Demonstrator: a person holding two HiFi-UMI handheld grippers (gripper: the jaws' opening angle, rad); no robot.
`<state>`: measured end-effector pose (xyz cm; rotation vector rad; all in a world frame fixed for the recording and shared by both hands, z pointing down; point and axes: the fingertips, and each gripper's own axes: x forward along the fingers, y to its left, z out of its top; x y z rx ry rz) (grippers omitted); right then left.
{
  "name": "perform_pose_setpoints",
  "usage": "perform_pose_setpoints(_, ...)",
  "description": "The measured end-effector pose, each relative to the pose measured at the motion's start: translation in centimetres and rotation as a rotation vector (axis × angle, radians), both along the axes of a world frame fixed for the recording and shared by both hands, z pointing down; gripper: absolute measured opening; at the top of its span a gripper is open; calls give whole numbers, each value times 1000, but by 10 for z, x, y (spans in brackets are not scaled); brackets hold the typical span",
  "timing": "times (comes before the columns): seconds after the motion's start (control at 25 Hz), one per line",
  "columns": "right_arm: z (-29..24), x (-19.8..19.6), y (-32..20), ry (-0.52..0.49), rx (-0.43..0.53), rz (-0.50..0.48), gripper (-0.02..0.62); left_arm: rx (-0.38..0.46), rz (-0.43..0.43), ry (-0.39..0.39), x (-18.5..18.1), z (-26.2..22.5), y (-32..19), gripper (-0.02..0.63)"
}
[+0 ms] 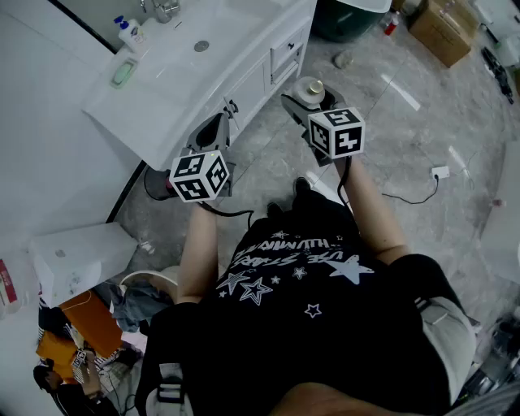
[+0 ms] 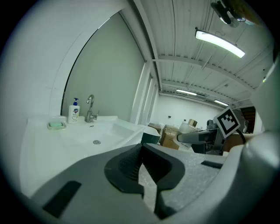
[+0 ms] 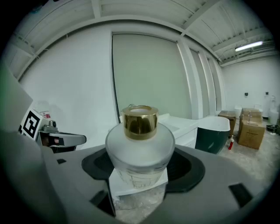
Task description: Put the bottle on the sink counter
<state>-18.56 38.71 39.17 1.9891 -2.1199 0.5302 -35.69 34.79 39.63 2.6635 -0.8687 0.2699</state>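
Note:
My right gripper (image 1: 309, 99) is shut on the bottle (image 1: 309, 88), a frosted white one with a gold cap (image 3: 140, 121), and holds it upright above the grey floor, just right of the vanity. In the right gripper view the bottle (image 3: 139, 151) fills the space between the wide-set jaws. My left gripper (image 1: 216, 130) hangs at the front edge of the white sink counter (image 1: 158, 97); its jaws (image 2: 141, 167) are shut with nothing in them. The left gripper view shows the basin (image 2: 94, 135) and faucet (image 2: 90, 108) ahead.
A soap dispenser (image 1: 130, 34) and a green soap dish (image 1: 123, 73) stand at the counter's back left. Cabinet drawers (image 1: 284, 53) face the floor below. A dark green tub (image 1: 345, 18), cardboard boxes (image 1: 445, 28), a floor cable with plug (image 1: 439, 172) and a white box (image 1: 77, 260) lie around.

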Motion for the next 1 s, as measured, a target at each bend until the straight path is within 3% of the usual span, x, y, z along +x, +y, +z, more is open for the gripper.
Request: perform_pose_setpoints(1.0,11,-5,0,27,-32,9,321,-37,21,3,-8,15,-2,8)
